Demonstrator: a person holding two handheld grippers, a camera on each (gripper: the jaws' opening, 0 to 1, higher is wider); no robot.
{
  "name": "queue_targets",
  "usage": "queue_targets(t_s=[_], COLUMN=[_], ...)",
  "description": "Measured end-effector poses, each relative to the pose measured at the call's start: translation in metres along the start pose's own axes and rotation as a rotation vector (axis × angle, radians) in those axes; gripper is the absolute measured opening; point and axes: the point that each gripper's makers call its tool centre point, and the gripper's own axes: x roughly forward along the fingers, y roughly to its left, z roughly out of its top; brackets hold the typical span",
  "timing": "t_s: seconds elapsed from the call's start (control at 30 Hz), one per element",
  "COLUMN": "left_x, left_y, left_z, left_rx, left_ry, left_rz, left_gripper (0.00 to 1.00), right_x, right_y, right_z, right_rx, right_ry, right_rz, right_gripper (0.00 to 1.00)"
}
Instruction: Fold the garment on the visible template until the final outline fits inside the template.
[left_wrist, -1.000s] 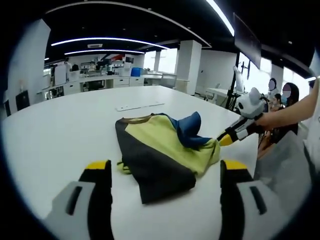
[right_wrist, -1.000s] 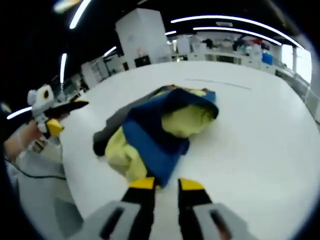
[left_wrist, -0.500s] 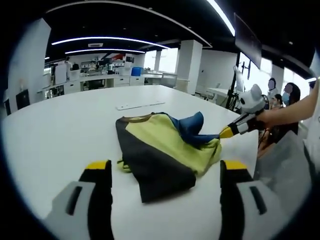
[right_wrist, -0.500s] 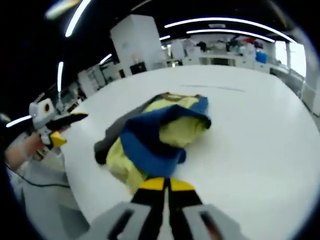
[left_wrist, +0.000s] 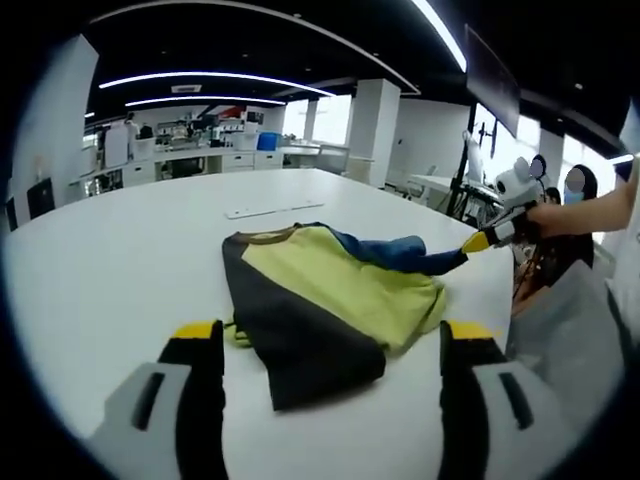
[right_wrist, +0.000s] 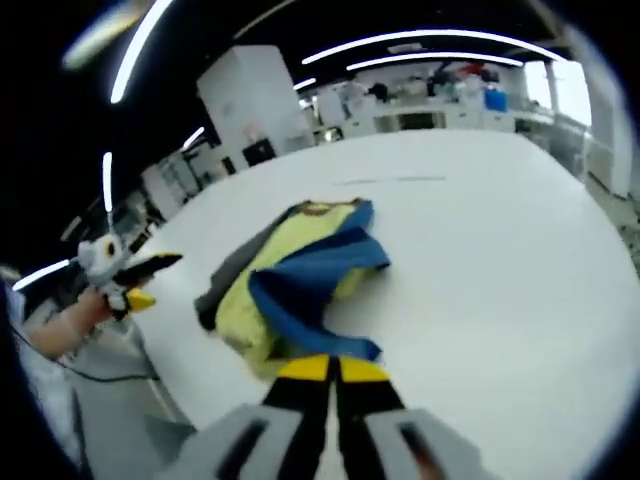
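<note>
Left gripper (left_wrist: 322, 345) idle at frame bottom, fingers apart. Garment (left_wrist: 320, 300) lies mid-frame on the worktop (left_wrist: 120, 250). Right gripper (right_wrist: 333, 372), fingers clamped on the blue flap, has drawn it outward, flatter than a second ago; template not discernible; unfolding before the fold, I judge.

Right gripper (right_wrist: 333, 370) fingers closed on blue sleeve (left_wrist: 400, 252), pulled it outward, stretching it flatter off garment (left_wrist: 320, 305)

- No text, label, brand, number or sign can be read in either view.
- The garment (left_wrist: 320, 305) bears plain colour blocks, no print.
- Things on the far shelves are too small and blurred to read.
</note>
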Motion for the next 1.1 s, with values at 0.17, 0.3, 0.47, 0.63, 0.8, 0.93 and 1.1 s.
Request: queue_targets(t_s=[0.17,0.3,0.47,0.63,0.8,0.93,1.1], left_x=[0.002,0.004,0.006,0.008,0.010,0.012,0.013], left_y=[-0.002,-0.003,-0.003,0.000,-0.002,0.001,0.004], left_z=[-0.001,-0.003,-0.003,-0.006,-0.007,-0.008,-0.008], left_rx=[-0.004,-0.004,-0.005,-0.009,-0.008,-0.011,-0.016], left_ry=[0.003,0.007,0.013,0.018,0.030,0.039,0.044], left_rz=[-0.004,-0.010,-0.012,-0.014,-0.019,-0.016,-0.007], left_gripper=[0.86,0.86,0.86,0.86,0.85,0.85,0.85], right_x=[-0.027,-0.043,-0.057,-0.067,-0.069,-0.068,-0.064], right_y=[-0.011,-0.021,-0.046,-0.077,-0.114,-0.138,-0.170], right_z=[0.010,0.017,0.018,0.013,0.010,0.009,0.013], right_rx=[0.080,0.106,0.152,0.220,0.278,0.312,0.329], right_ry=[-0.033,-0.044,-0.039,-0.039,-0.026,-0.008,0.008], right_rz=[-0.008,-0.027,-0.063,-0.121,-0.173,-0.218,-0.259], right_gripper=[0.00,0.00,0.00,0.00,0.00,0.00,0.00])
